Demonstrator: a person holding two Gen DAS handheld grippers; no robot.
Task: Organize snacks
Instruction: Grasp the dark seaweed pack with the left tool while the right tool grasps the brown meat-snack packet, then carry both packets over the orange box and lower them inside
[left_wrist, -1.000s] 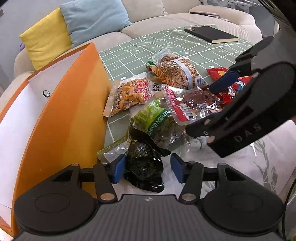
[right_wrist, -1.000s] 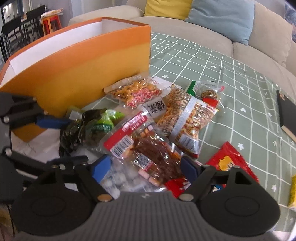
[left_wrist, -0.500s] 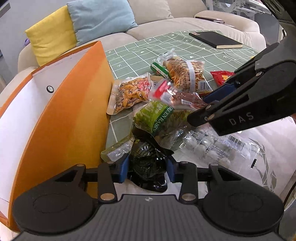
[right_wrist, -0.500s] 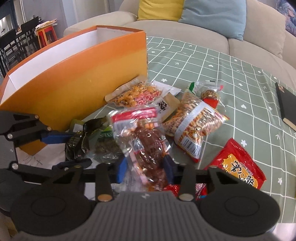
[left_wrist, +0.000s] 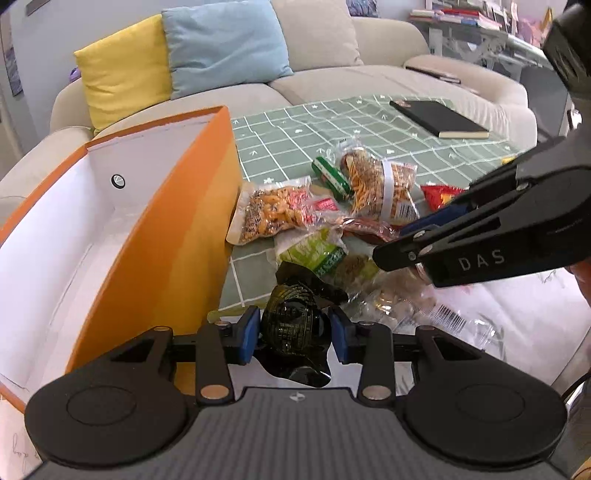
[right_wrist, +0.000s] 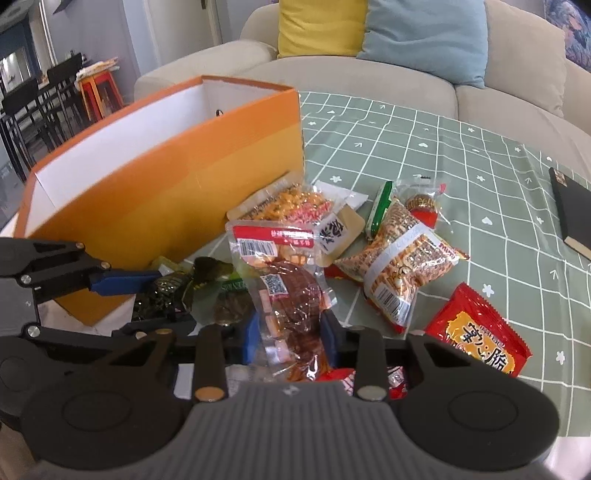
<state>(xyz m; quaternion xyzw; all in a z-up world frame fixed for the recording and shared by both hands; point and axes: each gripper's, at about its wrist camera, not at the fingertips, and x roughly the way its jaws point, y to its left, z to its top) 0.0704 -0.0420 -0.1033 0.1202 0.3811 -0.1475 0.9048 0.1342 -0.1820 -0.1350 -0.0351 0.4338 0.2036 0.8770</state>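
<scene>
Left tongs (left_wrist: 293, 328): mine, clamped on the dark crinkly packet (left_wrist: 293, 321), held near me just right of the orange box (left_wrist: 177, 236).
Right tongs (right_wrist: 288, 338): mine, clamped on the clear pack of red-brown sausage snacks (right_wrist: 284, 291), which stands up from the pads over the pile.
Box: open-topped, white inside, on the left of the table (right_wrist: 461, 155); nothing in the part of it I can see.
Risk one: slick film could slide out of either grip on the lift, since each pack is pinched only at its near end.
Risk two: my two tongs sit close together, so swinging both toward the box at once could knock them into each other or catch the box wall.
Risk three: the green raisin bag (left_wrist: 314, 251) lies against the dark packet and may drag along.
Around: orange cracker bag (right_wrist: 291, 208), long noodle-snack bag (right_wrist: 402, 262) and red packet (right_wrist: 476, 332) lie farther right; black notebook (left_wrist: 439, 118) far right, well apart.
</scene>
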